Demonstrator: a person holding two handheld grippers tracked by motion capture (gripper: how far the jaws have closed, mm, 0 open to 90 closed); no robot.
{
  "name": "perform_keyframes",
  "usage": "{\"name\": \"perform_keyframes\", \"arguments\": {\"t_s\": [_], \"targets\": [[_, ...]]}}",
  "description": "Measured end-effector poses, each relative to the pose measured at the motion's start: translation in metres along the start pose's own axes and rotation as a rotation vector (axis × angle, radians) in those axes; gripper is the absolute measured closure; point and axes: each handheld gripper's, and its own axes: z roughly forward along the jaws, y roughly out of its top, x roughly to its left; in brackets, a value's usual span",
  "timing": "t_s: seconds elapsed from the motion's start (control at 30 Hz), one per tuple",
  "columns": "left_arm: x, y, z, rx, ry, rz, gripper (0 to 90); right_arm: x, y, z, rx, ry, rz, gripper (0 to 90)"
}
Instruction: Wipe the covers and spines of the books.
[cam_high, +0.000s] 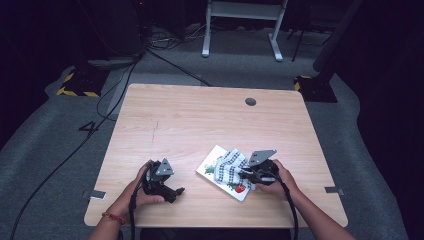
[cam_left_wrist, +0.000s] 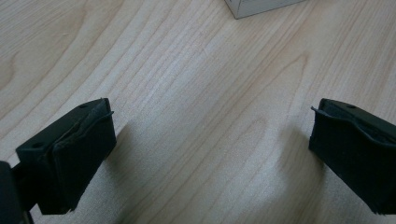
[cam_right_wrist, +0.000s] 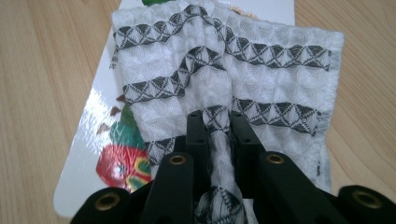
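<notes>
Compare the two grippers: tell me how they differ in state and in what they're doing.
The left gripper has its jaws spread wide with nothing between them; the right gripper is shut on the cloth. The left one hovers over bare table; the right one sits over the cloth, which lies on a glossy printed card. Both have black jaws and are hand-held.

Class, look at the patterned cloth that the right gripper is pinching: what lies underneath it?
Under the cloth lies a glossy white card with a red and green printed picture, flat on the table. The right gripper pinches the cloth. The rest of the print is covered.
</notes>
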Motion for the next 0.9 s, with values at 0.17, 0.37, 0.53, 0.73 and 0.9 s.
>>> {"name": "perform_keyframes", "arguments": {"t_s": [0.17,0.37,0.53,0.73,0.9], "targets": [[0.0,0.0,0.0,0.0,0.0,-0.001,0.4,0.001,0.021,0.018,-0.01,0.017,-0.021,80.8],[0.0,0.0,0.0,0.0,0.0,-0.001,0.4,0.016,0.043,0.035,-0.023,0.046,-0.065,80.2],[0.0,0.0,0.0,0.0,0.0,-0.001,0.4,0.031,0.048,0.038,-0.032,0.095,-0.092,80.0],[0.0,0.0,0.0,0.0,0.0,-0.001,0.4,0.035,0.026,0.017,0.01,0.117,-0.117,79.6],[0.0,0.0,0.0,0.0,0.0,-0.001,0.4,0.012,-0.001,-0.003,0.018,0.039,-0.042,79.7]]}}
